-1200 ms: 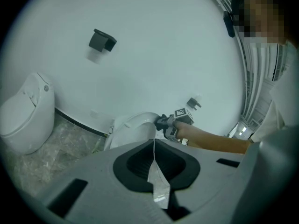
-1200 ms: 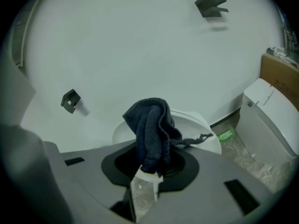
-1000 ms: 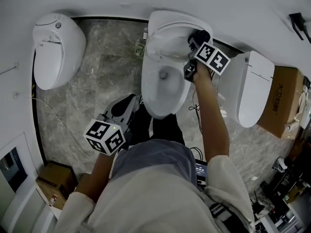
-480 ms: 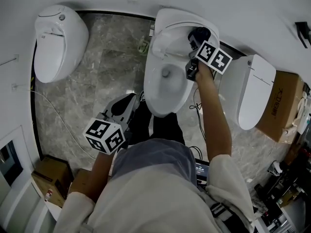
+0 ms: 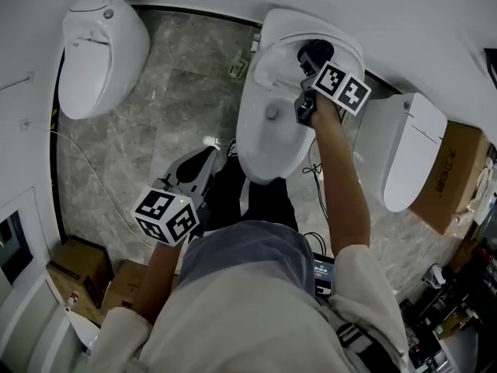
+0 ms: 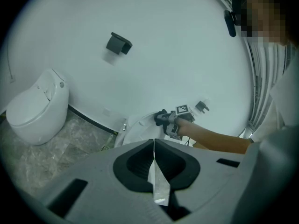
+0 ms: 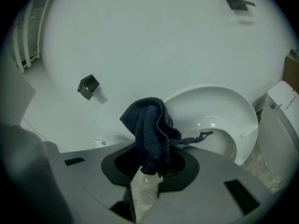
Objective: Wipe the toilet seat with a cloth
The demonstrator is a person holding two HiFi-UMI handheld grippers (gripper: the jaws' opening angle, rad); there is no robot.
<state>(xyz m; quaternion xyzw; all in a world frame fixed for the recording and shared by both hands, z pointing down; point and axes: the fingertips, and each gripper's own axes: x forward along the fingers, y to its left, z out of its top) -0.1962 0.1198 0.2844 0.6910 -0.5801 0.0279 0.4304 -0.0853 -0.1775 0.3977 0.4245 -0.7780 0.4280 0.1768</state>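
Clamped on the dark cloth [image 7: 149, 125], the right gripper [image 7: 148, 169] has slid along the toilet seat's [image 5: 268, 165] far rim, so wiping proceeds; the left gripper [image 6: 153, 171] is closed, empty.

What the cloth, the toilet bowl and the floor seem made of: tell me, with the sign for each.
Cloth: soft dark blue textile, probably microfibre or terry; fuzzy nap, limp folds, a loose thread.
Toilet bowl: likely glazed white ceramic; smooth, glossy, bright highlights inside.
Floor: polished grey stone or marble-look tile; pale veining, slight sheen.
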